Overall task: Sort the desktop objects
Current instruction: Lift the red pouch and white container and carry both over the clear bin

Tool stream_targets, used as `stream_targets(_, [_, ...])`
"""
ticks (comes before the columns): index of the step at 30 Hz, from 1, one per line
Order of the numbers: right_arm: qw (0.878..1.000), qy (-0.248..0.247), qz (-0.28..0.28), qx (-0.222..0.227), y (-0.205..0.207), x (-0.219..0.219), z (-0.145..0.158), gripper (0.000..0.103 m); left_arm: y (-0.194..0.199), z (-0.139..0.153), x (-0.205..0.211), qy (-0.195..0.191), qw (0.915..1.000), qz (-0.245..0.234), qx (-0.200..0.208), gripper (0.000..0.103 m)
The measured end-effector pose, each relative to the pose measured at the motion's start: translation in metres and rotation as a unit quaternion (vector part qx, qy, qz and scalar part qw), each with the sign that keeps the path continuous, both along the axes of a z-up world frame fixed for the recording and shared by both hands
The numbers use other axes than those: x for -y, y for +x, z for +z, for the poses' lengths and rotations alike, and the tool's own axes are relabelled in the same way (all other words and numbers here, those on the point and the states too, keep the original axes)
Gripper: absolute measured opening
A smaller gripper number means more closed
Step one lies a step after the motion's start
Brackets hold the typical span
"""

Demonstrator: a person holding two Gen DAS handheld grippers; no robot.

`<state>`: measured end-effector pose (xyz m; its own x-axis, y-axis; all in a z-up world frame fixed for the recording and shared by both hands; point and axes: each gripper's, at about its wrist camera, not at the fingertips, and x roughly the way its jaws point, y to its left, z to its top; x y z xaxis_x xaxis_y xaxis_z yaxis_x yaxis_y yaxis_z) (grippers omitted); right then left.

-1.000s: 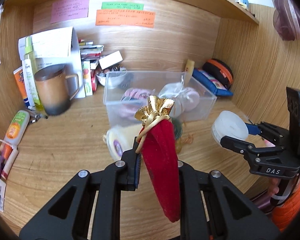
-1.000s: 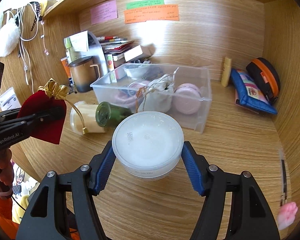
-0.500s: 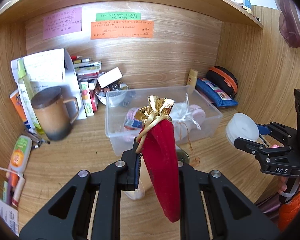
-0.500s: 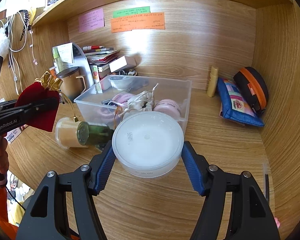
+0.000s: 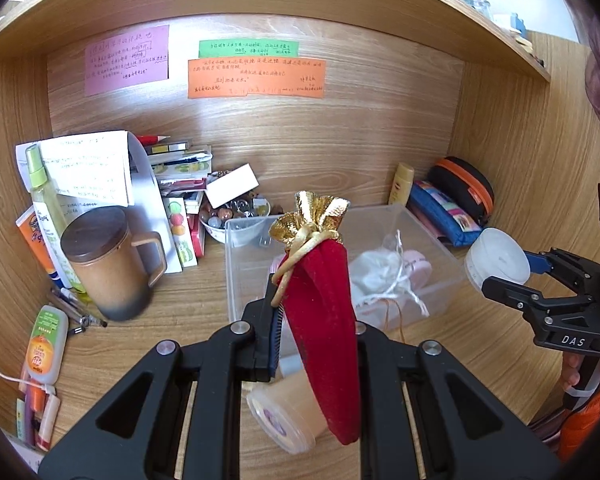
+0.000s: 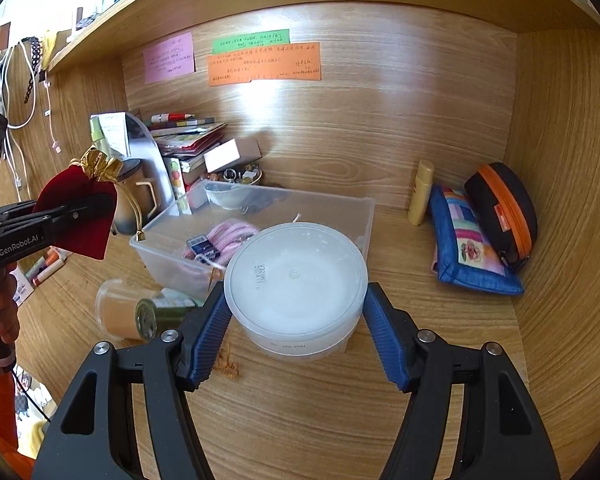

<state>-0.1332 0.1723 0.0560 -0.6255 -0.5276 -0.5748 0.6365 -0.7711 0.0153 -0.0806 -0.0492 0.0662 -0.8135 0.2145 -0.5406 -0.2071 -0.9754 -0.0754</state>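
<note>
My left gripper [image 5: 314,328] is shut on a red velvet pouch [image 5: 320,312] with a gold top, held up in front of the clear plastic bin [image 5: 440,256]. It also shows in the right wrist view [image 6: 76,216]. My right gripper [image 6: 296,316] is shut on a round white plastic tub [image 6: 296,280], held above the desk just right of the bin [image 6: 356,208]; the tub shows in the left wrist view [image 5: 496,258]. The bin holds a white drawstring bag [image 5: 380,276] and pink items [image 6: 228,236].
A cream jar [image 6: 116,312] and a green-lidded jar [image 6: 156,314] lie in front of the bin. A brown mug [image 5: 108,264], bottles and books [image 5: 180,184] crowd the back left. A blue pouch [image 6: 468,252] and an orange-zipped case [image 6: 504,208] lie at the right wall.
Both grippers rose and drew back a little with their loads; the bin and jars now sit lower and closer in both views. Neither grip changed.
</note>
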Motion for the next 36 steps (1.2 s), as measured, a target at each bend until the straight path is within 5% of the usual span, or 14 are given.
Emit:
stream_targets(16, [1.0, -0.006, -0.008, 0.009, -0.051, 0.02, 0.008, 0.063, -0.052, 0.004, 0.004, 0.018, 0.9997, -0.005, 0.016, 0.014])
stream_targets(36, [0.999, 0.017, 0.02, 0.023, -0.09, 0.065, 0.0, 0.063, -0.105, -0.019, -0.008, -0.005, 0.9984, -0.009, 0.056, 0.014])
